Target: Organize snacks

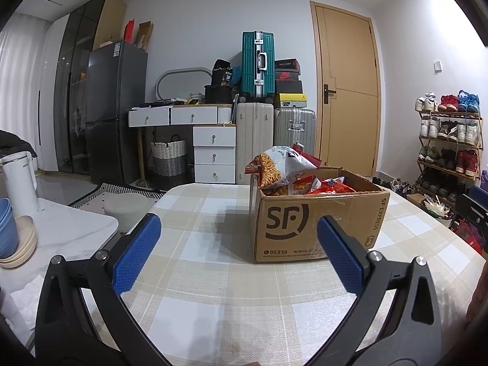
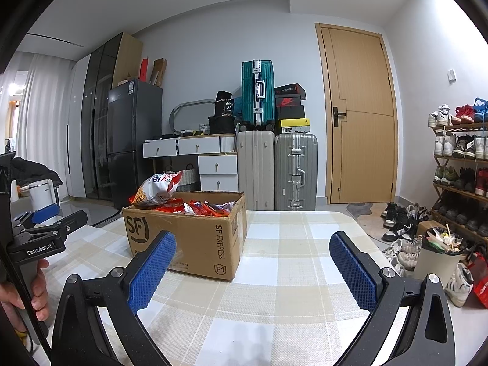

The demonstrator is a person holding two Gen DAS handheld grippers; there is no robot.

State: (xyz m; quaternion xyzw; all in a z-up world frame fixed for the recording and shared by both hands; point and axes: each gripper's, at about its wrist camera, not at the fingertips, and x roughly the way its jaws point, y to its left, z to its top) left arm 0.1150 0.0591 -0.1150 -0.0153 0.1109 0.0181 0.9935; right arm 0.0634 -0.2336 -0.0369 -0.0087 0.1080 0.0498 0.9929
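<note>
An open cardboard box [image 1: 317, 222] marked SF Express sits on a table covered with a beige-and-white checked tablecloth [image 1: 213, 274], packed with snack packets [image 2: 195, 207], most of them red. A large bag of stick snacks [image 1: 280, 167] lies on top of the pile, rising above the box rim at the far left corner as seen from the left wrist camera. The left gripper [image 1: 239, 256] hovers low over the cloth, its blue-padded jaws spread wide and holding nothing, with the box just beyond its right finger. The right gripper [image 2: 253, 270] is likewise wide open and empty above the tablecloth, the box standing ahead and to its left. In the right wrist view the person's left hand [image 2: 33, 289] grips the handle of the other tool. Behind the table stand stacked suitcases [image 2: 276, 167], a white chest of drawers [image 1: 213, 152], a wooden door [image 2: 363, 119] and a shoe rack [image 1: 446, 146] crowded with trainers
</note>
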